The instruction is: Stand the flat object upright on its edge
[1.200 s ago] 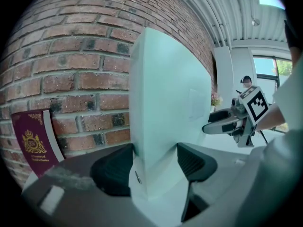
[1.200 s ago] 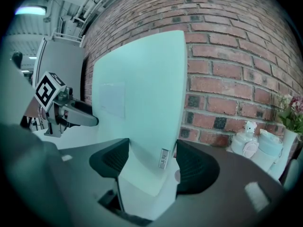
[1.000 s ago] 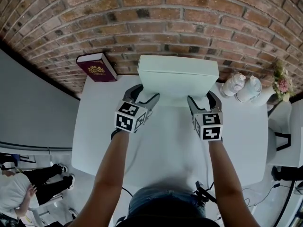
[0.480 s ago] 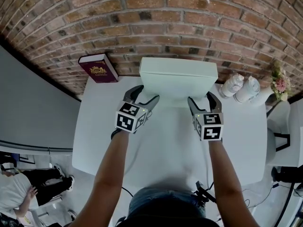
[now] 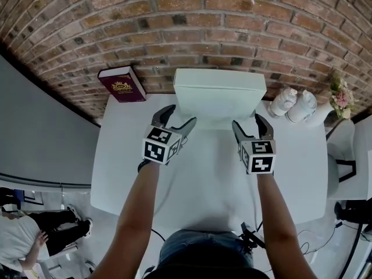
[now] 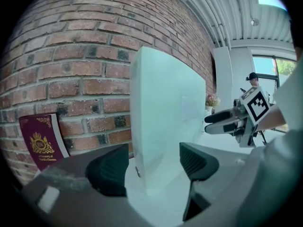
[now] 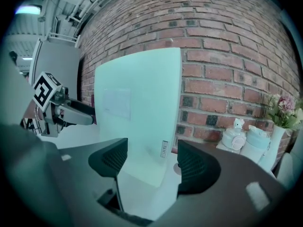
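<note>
Red brick wall (image 5: 232, 34) across the back. White bench (image 5: 203, 185) set against it. At the bench's far left corner, a maroon book (image 5: 121, 84) with a gold crest, standing tilted against the bricks. At the far right, two small white bottles (image 5: 285, 102) side by side, one topped with a small cat-like figure. Just beside them, pale flowers (image 5: 339, 95) in a white vase (image 5: 323, 116). Lower left, on the floor below, a person (image 5: 26, 240) in a white top and dark trousers.

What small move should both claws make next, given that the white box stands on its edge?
Probably draw both straight back. The white box stands upright on the table; the left claw, its jaws opening, and the open right claw straddle its ends without pressing, so nothing more needs holding.
</note>
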Tool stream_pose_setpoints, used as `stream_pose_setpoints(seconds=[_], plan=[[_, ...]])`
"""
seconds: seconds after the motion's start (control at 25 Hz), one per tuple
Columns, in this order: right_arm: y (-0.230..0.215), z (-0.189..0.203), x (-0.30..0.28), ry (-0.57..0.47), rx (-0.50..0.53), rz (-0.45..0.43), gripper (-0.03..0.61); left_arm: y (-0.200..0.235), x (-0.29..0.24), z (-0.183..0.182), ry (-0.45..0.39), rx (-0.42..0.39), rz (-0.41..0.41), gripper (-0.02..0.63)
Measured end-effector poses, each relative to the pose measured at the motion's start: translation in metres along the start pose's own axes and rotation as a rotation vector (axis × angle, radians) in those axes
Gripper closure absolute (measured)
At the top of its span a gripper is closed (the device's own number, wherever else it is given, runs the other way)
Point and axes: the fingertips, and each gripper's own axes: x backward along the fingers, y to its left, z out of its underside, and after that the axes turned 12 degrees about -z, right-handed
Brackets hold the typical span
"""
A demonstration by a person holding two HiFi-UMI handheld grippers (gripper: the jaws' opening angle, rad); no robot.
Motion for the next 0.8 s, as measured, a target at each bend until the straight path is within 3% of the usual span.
stream_pose_setpoints(seconds=[0.36,0.64,0.8], plan=[[0.017,-0.008,0.024,-0.028,-0.029,0.031,0.247,0.003,0.024,-0.008,-0.040,0.007,-0.008,0.276],[0.037,-0.026,0.050,-0.086,-0.018,0.060,0.327,-0.001,0.056,-0.017,-0.084,0.004,-0.001,0.279],[0.050,-0.034,0.066,-0.122,-0.016,0.082,0.388,-0.003,0.074,-0.023,-0.113,0.005,0.004,0.339]])
